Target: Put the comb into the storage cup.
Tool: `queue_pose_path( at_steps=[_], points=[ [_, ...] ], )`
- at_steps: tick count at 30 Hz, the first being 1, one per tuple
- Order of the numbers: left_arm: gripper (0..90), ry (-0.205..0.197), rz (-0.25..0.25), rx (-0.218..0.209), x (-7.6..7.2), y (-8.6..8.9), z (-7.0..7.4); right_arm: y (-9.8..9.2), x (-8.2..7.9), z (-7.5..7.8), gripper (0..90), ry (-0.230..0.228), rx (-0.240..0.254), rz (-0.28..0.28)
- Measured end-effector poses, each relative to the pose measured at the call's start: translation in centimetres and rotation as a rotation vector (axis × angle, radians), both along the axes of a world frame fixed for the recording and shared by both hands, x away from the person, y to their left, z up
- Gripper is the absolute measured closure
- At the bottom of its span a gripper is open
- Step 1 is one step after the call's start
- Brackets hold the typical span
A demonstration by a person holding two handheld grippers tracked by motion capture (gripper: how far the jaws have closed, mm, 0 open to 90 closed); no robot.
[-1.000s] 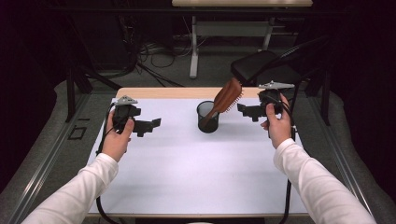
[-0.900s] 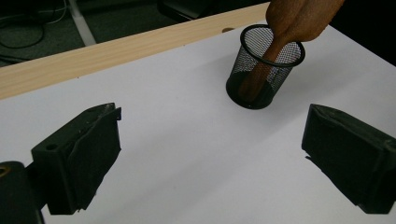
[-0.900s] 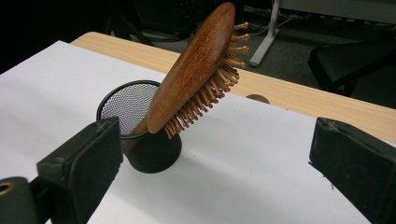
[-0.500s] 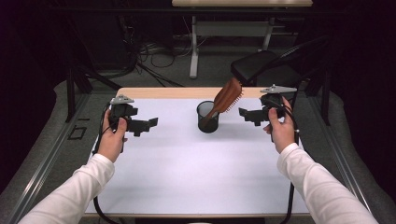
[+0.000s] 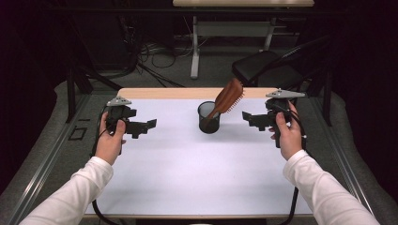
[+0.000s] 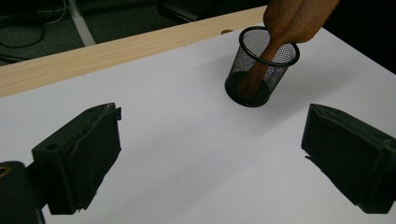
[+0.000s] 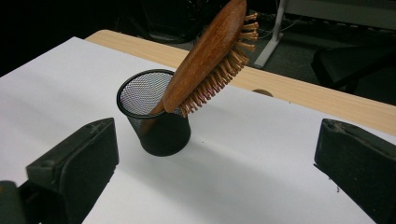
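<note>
A wooden hairbrush (image 5: 228, 97) stands handle-down in a black mesh cup (image 5: 209, 118) at the far middle of the white table, its head leaning right over the rim. My left gripper (image 5: 143, 126) is open to the left of the cup and points at it, nothing between its jaws. My right gripper (image 5: 251, 119) is to the cup's right; its jaws have just been opening and now stand wide, with nothing between them. In the left gripper view, the cup (image 6: 261, 70) and brush (image 6: 299, 18) lie ahead. In the right gripper view, the cup (image 7: 154, 121) and the bristled brush head (image 7: 210, 51) are close in front.
The white table top (image 5: 197, 178) has a wooden strip (image 5: 169, 93) along its far edge. Beyond the table are a dark chair (image 5: 263, 65), cables on the floor and another table's legs. A cable trails from each gripper off the near edge.
My right gripper has drawn back a little from the cup, toward the near right. The left gripper has barely shifted. The brush and cup have stayed put.
</note>
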State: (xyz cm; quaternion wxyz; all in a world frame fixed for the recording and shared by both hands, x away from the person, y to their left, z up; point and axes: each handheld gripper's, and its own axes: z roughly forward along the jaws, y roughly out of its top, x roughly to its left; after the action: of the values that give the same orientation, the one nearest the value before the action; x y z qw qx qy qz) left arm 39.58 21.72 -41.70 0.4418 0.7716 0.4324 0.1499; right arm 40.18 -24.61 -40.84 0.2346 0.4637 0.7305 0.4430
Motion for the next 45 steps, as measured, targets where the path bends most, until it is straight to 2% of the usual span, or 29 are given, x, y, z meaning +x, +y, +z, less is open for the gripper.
queue_pose_path(
  at_steps=[6, 13, 21, 29, 31, 36, 41, 45],
  points=[
    [4.6, -0.008, -0.012, 0.001, -0.4, 0.1, 0.2, -0.6, -0.5, -0.2, 0.0, 0.028, -0.009, -0.022],
    [4.6, -0.016, -0.018, -0.017, -0.8, 0.6, 0.5, -1.2, -1.3, -0.5, 0.0, 0.031, -0.049, -0.020],
    [5.0, -0.030, -0.020, 0.006, -1.3, 0.8, 0.6, -1.8, -2.1, -0.9, 0.0, 0.041, -0.041, -0.019],
    [5.0, -0.046, -0.015, 0.021, -2.0, 1.1, 0.3, -2.7, -2.6, -2.1, 0.0, 0.067, -0.004, -0.051],
    [5.1, -0.050, -0.011, 0.012, -2.3, 1.1, 0.0, -3.1, -2.9, -2.9, 0.0, 0.086, 0.024, -0.075],
    [5.3, -0.046, 0.000, -0.008, -2.7, 1.5, -0.7, -4.0, -3.5, -4.2, 0.0, 0.093, 0.053, -0.098],
    [5.6, -0.035, 0.016, -0.022, -2.8, 2.0, -1.4, -5.1, -4.0, -5.2, 0.0, 0.103, 0.088, -0.128],
    [5.8, -0.021, 0.044, -0.043, -2.9, 2.6, -2.1, -5.6, -4.2, -5.7, 0.0, 0.106, 0.097, -0.145]
  ],
)
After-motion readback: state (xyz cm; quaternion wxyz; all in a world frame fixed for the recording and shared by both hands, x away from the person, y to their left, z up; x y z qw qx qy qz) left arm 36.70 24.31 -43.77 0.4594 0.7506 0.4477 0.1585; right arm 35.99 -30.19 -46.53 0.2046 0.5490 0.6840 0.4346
